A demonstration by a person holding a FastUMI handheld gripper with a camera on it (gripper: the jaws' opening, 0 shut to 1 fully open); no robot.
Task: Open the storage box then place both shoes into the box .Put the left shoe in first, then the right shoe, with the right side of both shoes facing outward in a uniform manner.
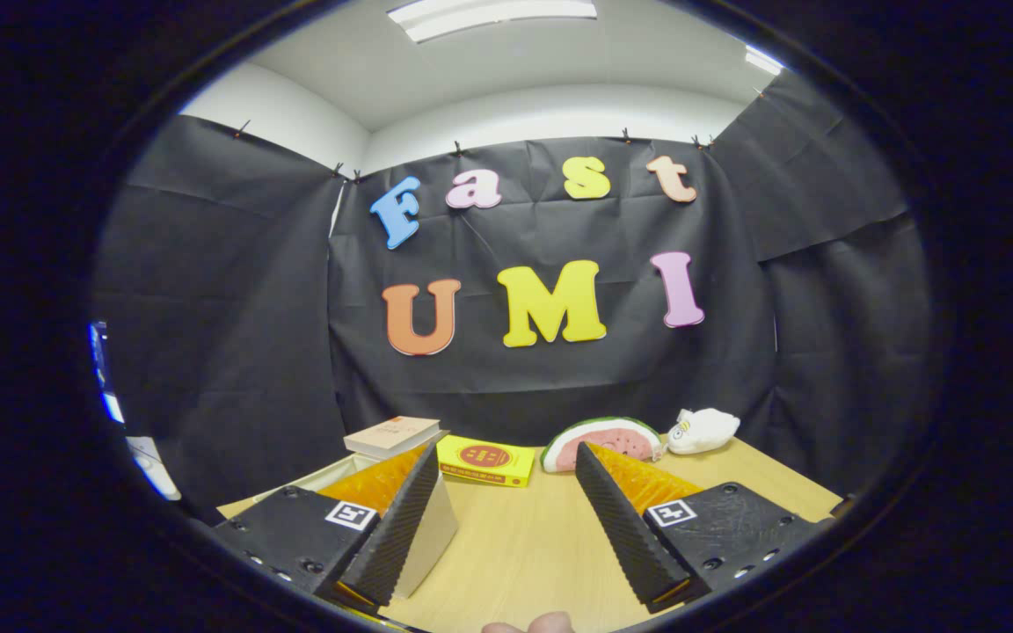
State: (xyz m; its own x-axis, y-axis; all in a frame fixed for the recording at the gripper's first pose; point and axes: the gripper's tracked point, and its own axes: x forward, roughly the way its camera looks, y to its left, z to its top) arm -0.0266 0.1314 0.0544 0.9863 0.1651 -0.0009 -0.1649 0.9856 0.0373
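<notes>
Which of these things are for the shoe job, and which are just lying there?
For the job: white box, right beside one finger; gripper, fingers open above the table.
Just lying about, beyond the fingers: book, yellow box, watermelon toy, white plush.

On the wooden table (524, 545) the count runs as follows: 1 tan book (392, 434) lying on 1 pale storage box (423, 536), of which a corner and wall show behind the left finger; 1 yellow flat box (484, 461) with a red round mark; 1 plush watermelon slice (603, 440); 1 white plush toy (702, 430) just beside the slice. The gripper (506, 457) counts 2 fingers (405, 527), spread wide apart with nothing between them. Each finger base carries 1 square marker (351, 515), 2 in all. Overhead, 2 ceiling lights (493, 16).
</notes>
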